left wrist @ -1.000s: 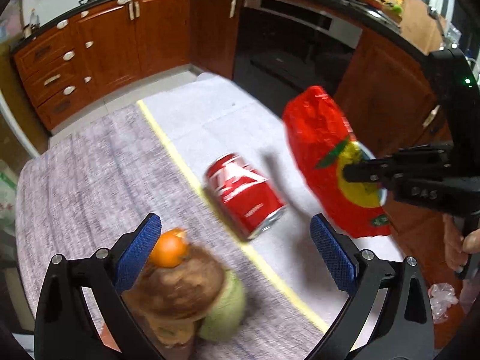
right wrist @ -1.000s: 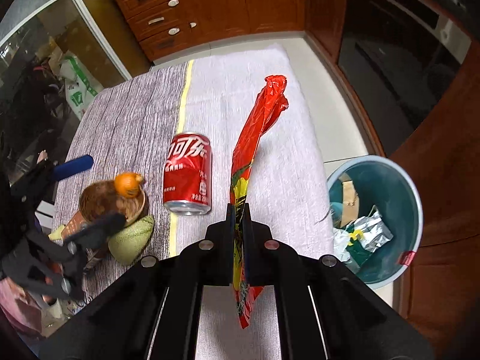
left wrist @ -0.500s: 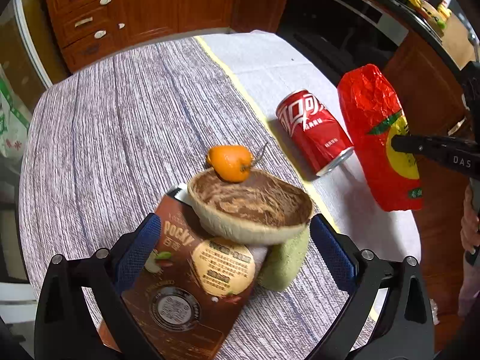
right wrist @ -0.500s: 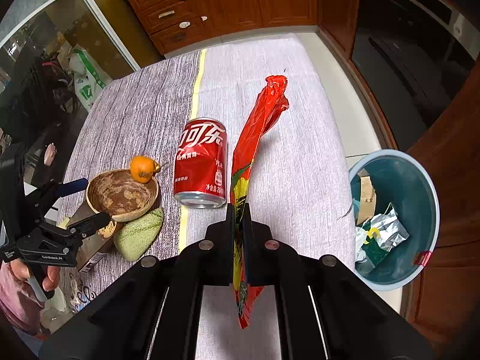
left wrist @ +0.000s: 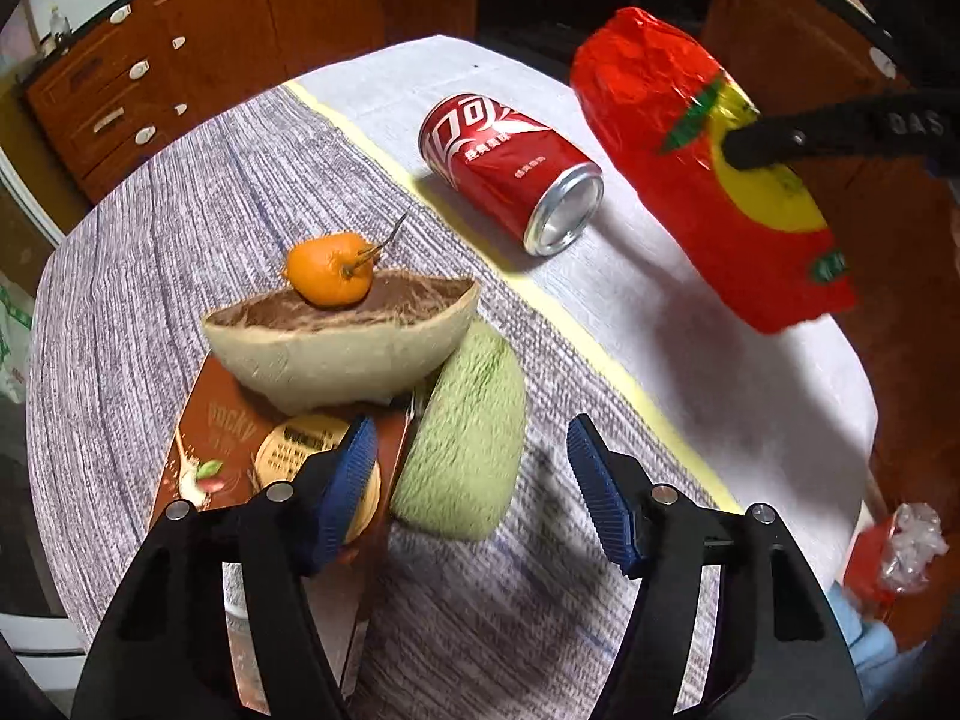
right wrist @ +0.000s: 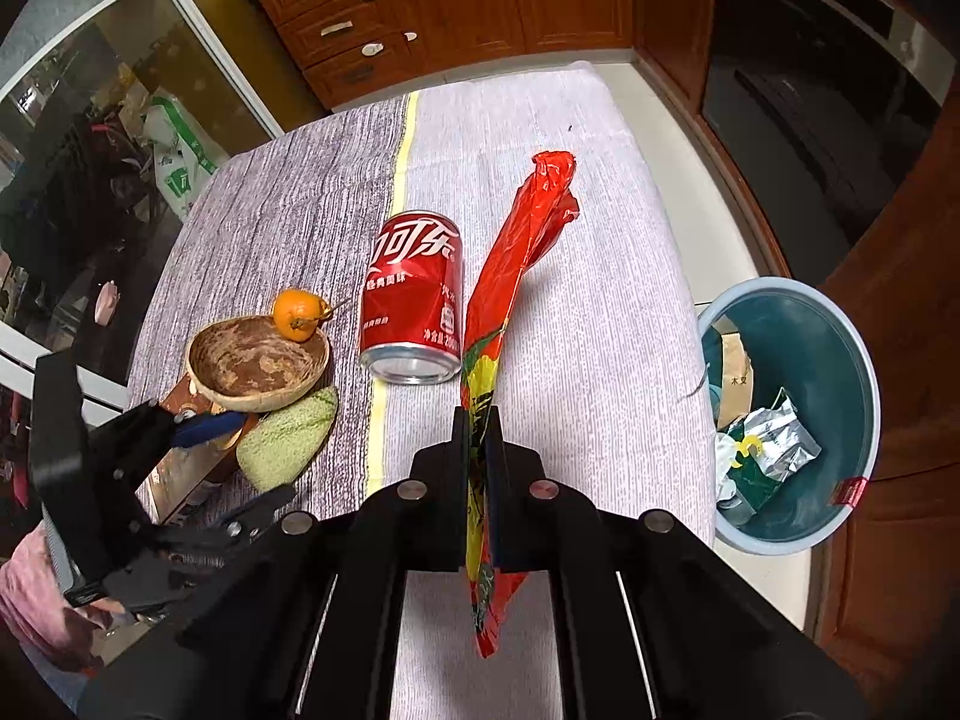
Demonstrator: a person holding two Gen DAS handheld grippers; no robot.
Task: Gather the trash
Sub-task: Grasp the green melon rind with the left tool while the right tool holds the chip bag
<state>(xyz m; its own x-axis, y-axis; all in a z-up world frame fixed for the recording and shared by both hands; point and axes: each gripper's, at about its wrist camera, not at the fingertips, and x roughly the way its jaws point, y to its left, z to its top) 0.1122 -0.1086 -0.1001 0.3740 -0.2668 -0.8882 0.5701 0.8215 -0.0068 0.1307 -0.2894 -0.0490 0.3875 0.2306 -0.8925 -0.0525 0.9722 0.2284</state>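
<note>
The fingers of the left gripper stand apart with blue ribbed pads on either side of the green rind piece; they have just been closing, yet neither pad visibly presses on it, so nothing is held there. The right gripper is clamped flat on the red snack wrapper, which stands up from the jaws over the table and hangs limp below them.

The rind lies on the striped cloth, leaning against the brown husk bowl, which rests on a brown Pocky box. A small orange fruit sits on the bowl's far rim. Beyond, a red cola can lies on its side across the yellow stripe, well apart from the pile. The teal bin stands on the floor just beside the table edge, with paper and foil already inside.

The rind looks light, fibrous and fairly stiff, probably rough enough not to slip; a grip across its narrow middle seems safest. Since it touches the bowl, lifting it may tip the bowl and roll the fruit off. The wrapper is thin, crinkly and nearly weightless, so the pinch near its lower part should hold. The can would likely be light, smooth and prone to rolling; taking it across the body would suit best.
</note>
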